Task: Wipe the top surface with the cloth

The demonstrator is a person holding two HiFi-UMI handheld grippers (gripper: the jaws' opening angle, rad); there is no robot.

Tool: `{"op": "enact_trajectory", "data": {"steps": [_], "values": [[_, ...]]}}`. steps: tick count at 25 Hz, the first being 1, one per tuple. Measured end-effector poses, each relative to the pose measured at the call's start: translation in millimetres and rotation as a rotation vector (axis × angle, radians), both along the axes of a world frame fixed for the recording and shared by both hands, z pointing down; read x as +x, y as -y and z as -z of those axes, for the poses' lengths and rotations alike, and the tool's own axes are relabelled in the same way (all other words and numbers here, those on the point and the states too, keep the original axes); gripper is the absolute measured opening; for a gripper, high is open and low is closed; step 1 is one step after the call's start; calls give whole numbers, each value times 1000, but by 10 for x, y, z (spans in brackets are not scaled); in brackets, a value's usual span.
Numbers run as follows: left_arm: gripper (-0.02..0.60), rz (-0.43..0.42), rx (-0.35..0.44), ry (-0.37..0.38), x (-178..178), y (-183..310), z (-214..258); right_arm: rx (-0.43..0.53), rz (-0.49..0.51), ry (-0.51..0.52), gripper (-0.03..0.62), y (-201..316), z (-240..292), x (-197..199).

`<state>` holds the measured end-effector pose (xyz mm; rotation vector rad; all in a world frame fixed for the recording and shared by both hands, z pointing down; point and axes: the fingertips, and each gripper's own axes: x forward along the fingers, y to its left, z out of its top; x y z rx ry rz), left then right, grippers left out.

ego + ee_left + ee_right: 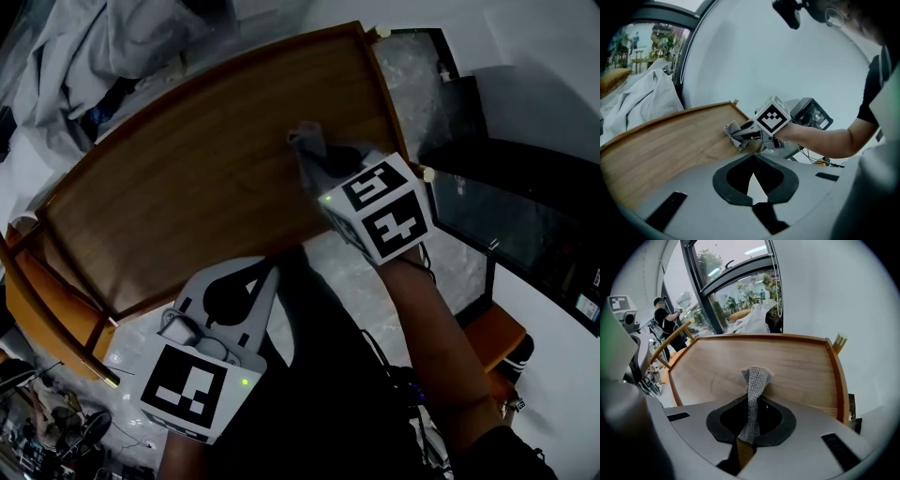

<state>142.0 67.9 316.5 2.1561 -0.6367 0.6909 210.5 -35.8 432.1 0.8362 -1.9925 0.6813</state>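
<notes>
The wooden top (187,178) with a raised rim fills the middle of the head view. My right gripper (314,155) hovers over its right part, shut on a grey knitted cloth (307,138). In the right gripper view the cloth (754,380) rises twisted from the pinched jaws (746,439) toward the wood (797,366). My left gripper (239,286) hangs off the near edge, jaws together with nothing between them. The left gripper view shows its own jaws (754,201), and beyond them the cloth (733,131) bunched on the wood (661,150).
A heap of white fabric (103,47) lies past the far left rim. Dark glass-topped furniture (506,216) stands to the right. An orange wooden frame (37,300) sits at the left end. A brass post (840,340) marks the far right corner. A person (663,317) stands far off.
</notes>
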Motion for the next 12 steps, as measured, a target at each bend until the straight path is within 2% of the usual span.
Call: {"op": "enact_trajectory", "data": {"steps": [4, 12], "values": [[11, -14, -3, -3, 140, 28, -23, 3, -10, -62, 40, 61, 26, 256], [11, -15, -12, -8, 337, 25, -47, -8, 22, -262, 40, 91, 54, 708]]}}
